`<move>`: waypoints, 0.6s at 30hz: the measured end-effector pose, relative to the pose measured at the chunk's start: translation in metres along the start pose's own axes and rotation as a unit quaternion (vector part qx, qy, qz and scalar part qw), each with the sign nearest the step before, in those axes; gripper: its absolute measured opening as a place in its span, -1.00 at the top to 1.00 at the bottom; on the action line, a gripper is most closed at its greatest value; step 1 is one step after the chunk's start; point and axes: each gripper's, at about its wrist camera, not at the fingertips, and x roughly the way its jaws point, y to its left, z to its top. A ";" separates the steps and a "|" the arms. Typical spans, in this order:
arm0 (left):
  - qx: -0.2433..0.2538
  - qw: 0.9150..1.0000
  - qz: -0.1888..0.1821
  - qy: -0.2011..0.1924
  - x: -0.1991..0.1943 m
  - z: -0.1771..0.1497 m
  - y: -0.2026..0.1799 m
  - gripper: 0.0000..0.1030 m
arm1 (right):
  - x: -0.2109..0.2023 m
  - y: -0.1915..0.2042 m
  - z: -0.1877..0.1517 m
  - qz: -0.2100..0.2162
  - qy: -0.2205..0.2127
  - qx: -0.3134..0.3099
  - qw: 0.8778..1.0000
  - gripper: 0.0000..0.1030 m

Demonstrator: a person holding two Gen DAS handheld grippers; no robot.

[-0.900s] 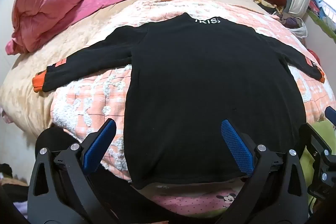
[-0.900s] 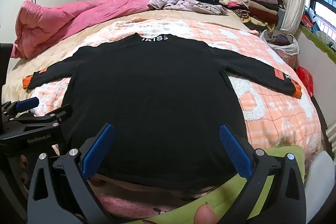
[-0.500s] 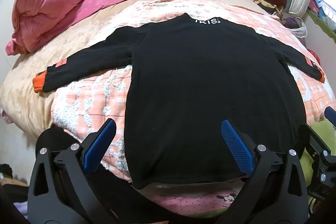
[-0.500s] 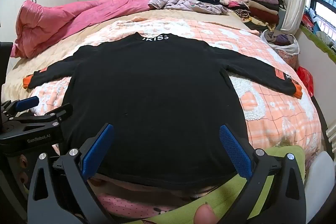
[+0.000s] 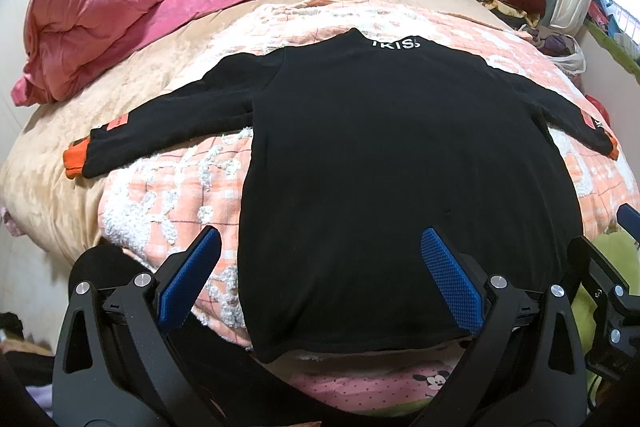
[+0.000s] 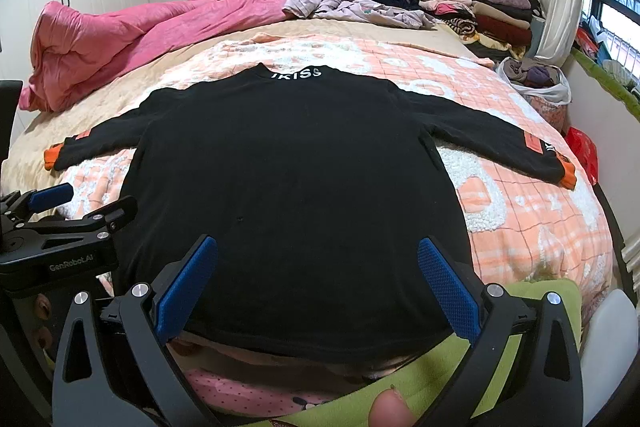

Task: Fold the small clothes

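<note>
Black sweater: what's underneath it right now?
The black sweater lies flat on an orange-and-white checked blanket, over a beige cover. What's directly beneath its body is hidden.

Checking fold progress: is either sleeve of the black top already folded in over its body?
No: on the black top both sleeves lie spread outward across the blanket.

Both views are evenly and fairly brightly lit and sharp throughout. Daylight enters from the window (image 6: 612, 7) at 2 o'clock, blown out white. Fisheye bending curves the edges, and dark vignette fills the corners. The black sweater (image 5: 400, 163) (image 6: 288, 187) shows almost no surface detail.
</note>
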 end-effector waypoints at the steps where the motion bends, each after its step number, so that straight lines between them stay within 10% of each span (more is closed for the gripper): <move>1: 0.000 1.000 0.000 0.000 0.000 0.000 0.000 -0.82 | 0.000 0.000 0.000 0.000 0.000 0.000 1.000 -0.92; 18: 0.001 1.000 -0.001 -0.003 0.001 0.001 0.003 -0.82 | 0.002 0.001 0.001 0.002 0.001 0.001 1.000 -0.92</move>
